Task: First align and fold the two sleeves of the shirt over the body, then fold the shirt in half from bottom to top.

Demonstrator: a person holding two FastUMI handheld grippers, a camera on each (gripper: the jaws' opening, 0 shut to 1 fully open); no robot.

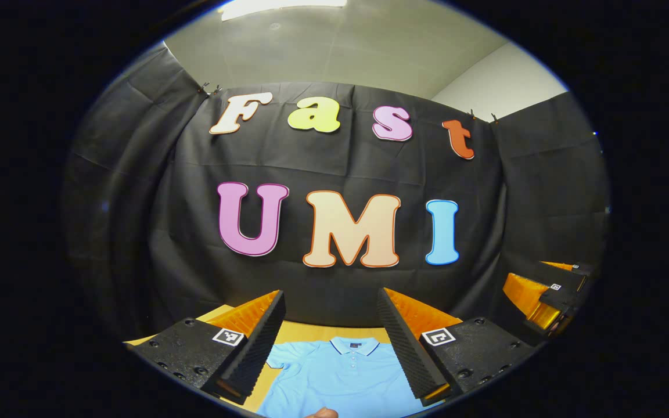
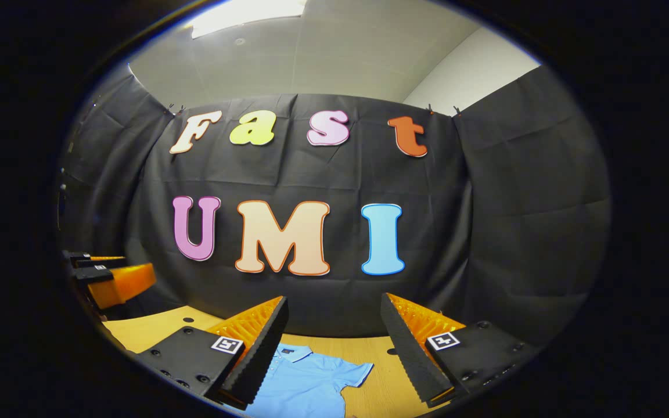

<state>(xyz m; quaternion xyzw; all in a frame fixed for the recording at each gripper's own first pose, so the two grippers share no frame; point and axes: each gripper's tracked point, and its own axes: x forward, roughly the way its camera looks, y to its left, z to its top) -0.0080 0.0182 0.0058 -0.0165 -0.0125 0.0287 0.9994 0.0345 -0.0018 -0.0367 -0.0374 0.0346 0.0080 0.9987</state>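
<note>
Two hand-held grippers hang above a wooden table [image 2: 154, 328] in a booth walled with black cloth [image 1: 323, 162], a pale ceiling [image 1: 334, 52] overhead. In the left gripper view, the left gripper [image 1: 330, 348] stands with its fingers spread wide apart, nothing between them; a strip of bare table [image 1: 311, 331] runs along the far edge where the cloth wall meets the tabletop. A light blue polo shirt [image 1: 340, 377] lies flat on the table below and beyond the gap in those fingers, collar [image 1: 355, 346] toward the far wall and one short sleeve [image 1: 282, 359] reaching out to the left beside the left finger. At the far right of that view the right gripper [image 1: 546, 299] shows, raised well apart from the shirt. In the right gripper view, the left gripper [image 2: 111, 278] appears at the left edge, above open tabletop. The right gripper [image 2: 333, 348] likewise has its fingers parted and bare, and the shirt [image 2: 305, 383] lies below them, toward the left finger, its sleeve [image 2: 355, 371] pointing right. Bare wood lies to the shirt's right and along the far edge.
</note>
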